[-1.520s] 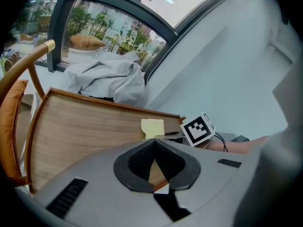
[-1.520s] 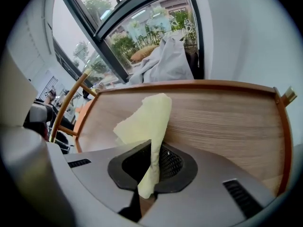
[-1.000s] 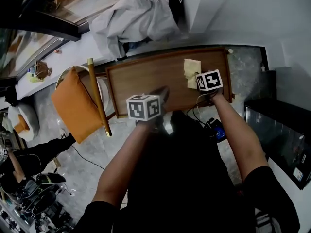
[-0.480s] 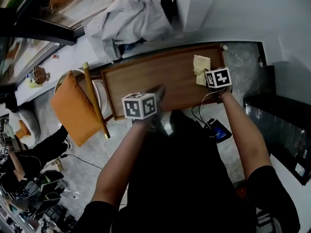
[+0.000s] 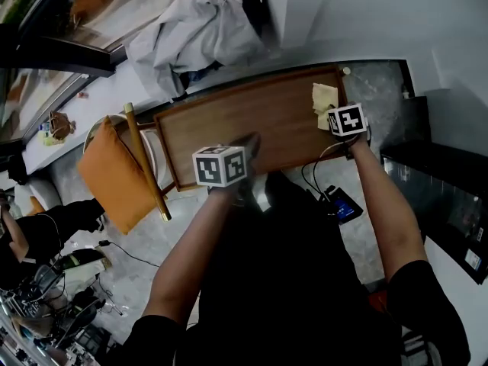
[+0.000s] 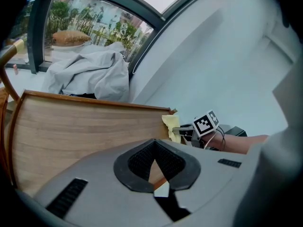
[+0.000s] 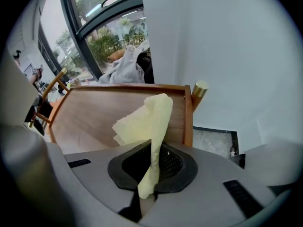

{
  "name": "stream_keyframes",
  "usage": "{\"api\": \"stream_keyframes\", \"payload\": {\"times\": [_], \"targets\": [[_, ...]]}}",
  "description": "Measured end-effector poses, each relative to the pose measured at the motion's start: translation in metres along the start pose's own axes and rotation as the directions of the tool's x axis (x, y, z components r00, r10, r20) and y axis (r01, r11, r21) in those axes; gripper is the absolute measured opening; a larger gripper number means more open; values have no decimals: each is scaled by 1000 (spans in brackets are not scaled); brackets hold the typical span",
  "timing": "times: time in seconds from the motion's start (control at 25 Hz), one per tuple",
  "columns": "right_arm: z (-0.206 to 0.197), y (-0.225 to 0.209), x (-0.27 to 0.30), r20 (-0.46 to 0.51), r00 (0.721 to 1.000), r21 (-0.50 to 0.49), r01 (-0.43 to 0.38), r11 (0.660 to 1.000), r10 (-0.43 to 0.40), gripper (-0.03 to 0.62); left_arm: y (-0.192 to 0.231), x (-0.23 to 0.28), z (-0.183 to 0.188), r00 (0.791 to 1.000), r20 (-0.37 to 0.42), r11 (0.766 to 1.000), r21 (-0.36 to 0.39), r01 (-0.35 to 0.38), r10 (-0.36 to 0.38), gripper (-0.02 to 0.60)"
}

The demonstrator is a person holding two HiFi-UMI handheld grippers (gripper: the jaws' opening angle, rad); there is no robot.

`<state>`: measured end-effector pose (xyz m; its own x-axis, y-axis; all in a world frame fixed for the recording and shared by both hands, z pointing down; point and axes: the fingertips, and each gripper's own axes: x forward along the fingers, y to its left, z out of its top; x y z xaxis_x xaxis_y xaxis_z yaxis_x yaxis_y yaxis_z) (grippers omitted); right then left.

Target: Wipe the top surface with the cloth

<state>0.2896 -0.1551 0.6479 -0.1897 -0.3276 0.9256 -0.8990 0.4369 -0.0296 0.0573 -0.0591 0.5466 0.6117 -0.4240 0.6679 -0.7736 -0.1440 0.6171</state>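
Well beyond the left gripper [image 5: 248, 145], a heap of crumpled pale grey fabric [image 5: 194, 33] lies on a white ledge [image 5: 114, 82] under a dark-framed window [image 6: 42, 32], with greenery outside the glass. To that gripper's left stands a chair with an orange cushion [image 5: 107, 175] and a brass-coloured rail [image 5: 145, 162]. Farther left and lower, a person in dark clothes [image 5: 53, 227] is near tangled cables and gear on the marble floor [image 5: 145, 242]. Back from the right gripper [image 5: 329, 117], a dark phone-like device [image 5: 345, 204] lies on the floor among wires. To that gripper's right is a black cabinet [image 5: 442, 189], and beyond it a white wall [image 7: 227, 46].
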Motion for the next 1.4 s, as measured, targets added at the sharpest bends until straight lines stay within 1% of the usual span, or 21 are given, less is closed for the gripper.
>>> {"api": "stream_keyframes", "payload": {"times": [0.16,0.24,0.4,0.56,0.64,0.68,0.76,0.84,0.96,1.08,1.2,1.28,1.4], "targets": [[-2,-14,-5,-19,996,-47,90,995,-91,32,-2,1,2,1000,-3,1000,5,8,-8,9],[-1,-20,-8,-14,993,-48,116,992,-117,32,-3,1,2,1000,-6,1000,9,14,-14,9],[-1,-26,-11,-5,989,-32,147,989,-147,32,-2,0,1,1000,-6,1000,12,13,-13,8],[-5,-29,-15,-12,983,5,182,983,-182,32,4,-5,-3,1000,-5,1000,8,9,-9,9],[0,-23,-22,10,985,28,173,984,-173,32,8,-11,-4,1000,-1,1000,5,6,-6,9],[7,-15,-27,37,987,39,154,987,-156,32,10,-14,-4,1000,5,1000,3,6,-6,8],[26,15,-37,107,990,41,92,995,-96,32,17,-24,-2,1000,23,1000,-3,5,-5,9],[46,54,-44,169,985,30,19,999,-23,32,27,-35,0,999,45,1000,-14,-1,2,9],[71,118,-49,214,974,3,-81,997,78,32,44,-59,0,996,83,999,-35,-10,13,9],[89,186,-42,214,962,-51,-161,986,169,32,68,-92,0,992,118,998,-55,-30,37,9],[97,254,-27,194,949,-93,-233,968,247,32,96,-129,-3,986,154,994,-92,-51,65,9],[100,299,-16,178,939,-108,-279,954,295,32,115,-152,-5,981,176,991,-117,-63,83,9],[102,367,-7,142,917,-114,-360,926,374,32,139,-182,-12,977,187,988,-134,-81,105,9]]}}
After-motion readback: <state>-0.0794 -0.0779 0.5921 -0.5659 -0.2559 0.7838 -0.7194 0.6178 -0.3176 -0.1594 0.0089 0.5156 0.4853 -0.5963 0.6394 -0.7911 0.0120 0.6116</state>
